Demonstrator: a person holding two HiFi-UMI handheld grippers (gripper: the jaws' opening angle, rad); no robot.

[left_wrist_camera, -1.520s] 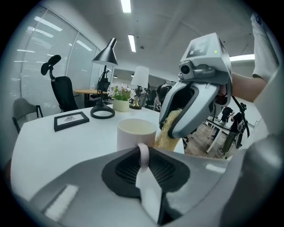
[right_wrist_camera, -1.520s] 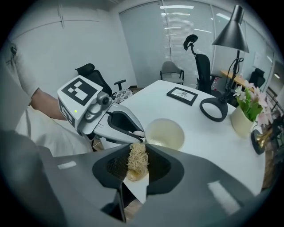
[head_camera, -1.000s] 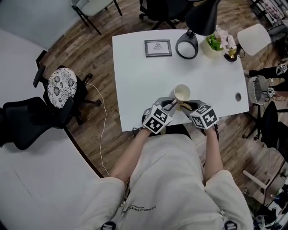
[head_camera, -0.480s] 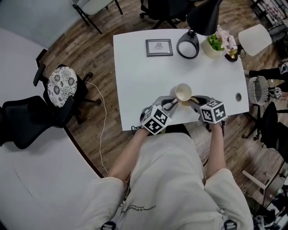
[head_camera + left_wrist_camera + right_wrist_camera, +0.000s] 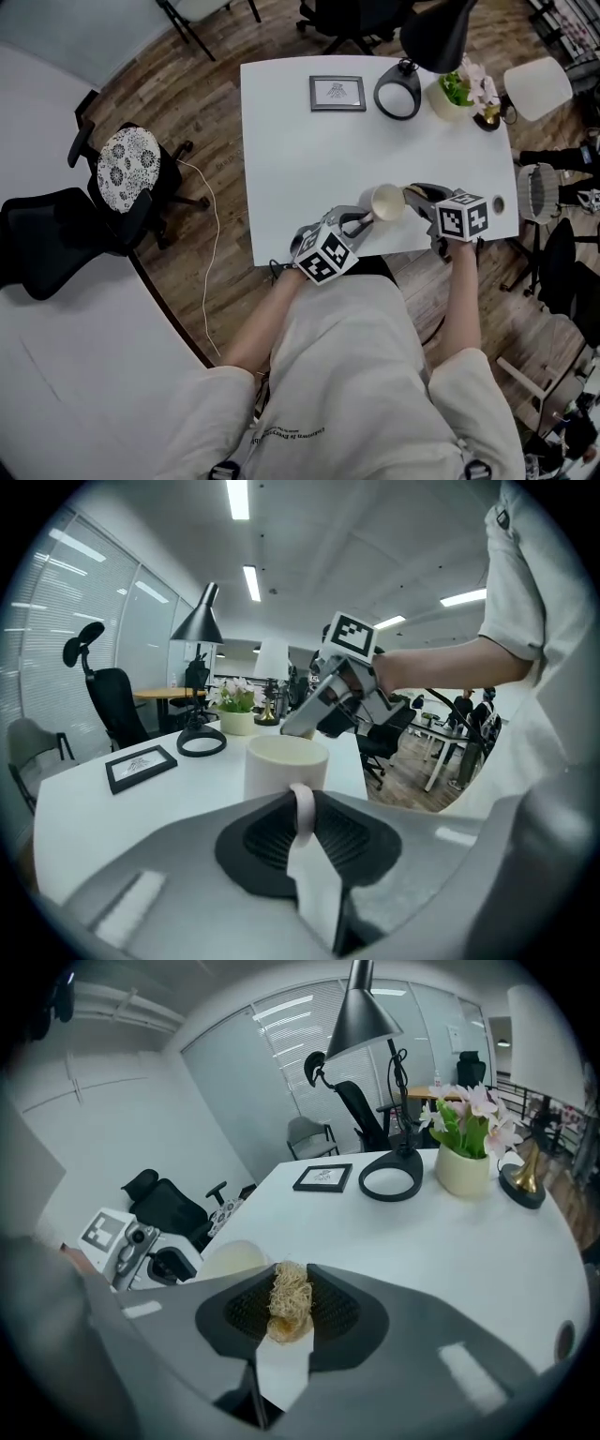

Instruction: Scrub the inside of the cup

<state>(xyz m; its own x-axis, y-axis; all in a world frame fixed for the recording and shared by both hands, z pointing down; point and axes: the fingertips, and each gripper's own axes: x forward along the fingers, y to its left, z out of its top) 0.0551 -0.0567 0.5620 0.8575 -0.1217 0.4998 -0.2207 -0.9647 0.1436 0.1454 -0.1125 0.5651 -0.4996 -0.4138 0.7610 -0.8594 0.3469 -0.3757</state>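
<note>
Eyes on the cream cup (image 5: 384, 202): it sits near the front edge of the white tabletop (image 5: 300, 169), right in front of the person, between the two tools. The left hand-held gripper (image 5: 361, 221) has it by the handle (image 5: 302, 806); in the left gripper view the thin loop is pinched between the dark ribbed pads, jaws closed down narrow on it, and the cup's body stands just past the jaw tips.

Over on the other side, the right hand-held gripper (image 5: 412, 196) comes in at the cup's rim. Its jaws are clamped on a tuft of straw-coloured scrubber (image 5: 287, 1297), the fibres sticking up between the pads. In the right gripper view the scrubber is outside the cup, with the pale curve of the cup wall just beyond and to the left. I can't tell whether gripper and rim are touching.

Further back on the tabletop, well apart from the cup: a black picture frame (image 5: 337, 93) lying flat, the ring-shaped lamp base (image 5: 397, 97) beside it, then a flower pot (image 5: 453, 92) with pink blooms near the far right corner. Off to the left, on the wooden floor (image 5: 202, 103), stands a black office chair (image 5: 66, 230).
</note>
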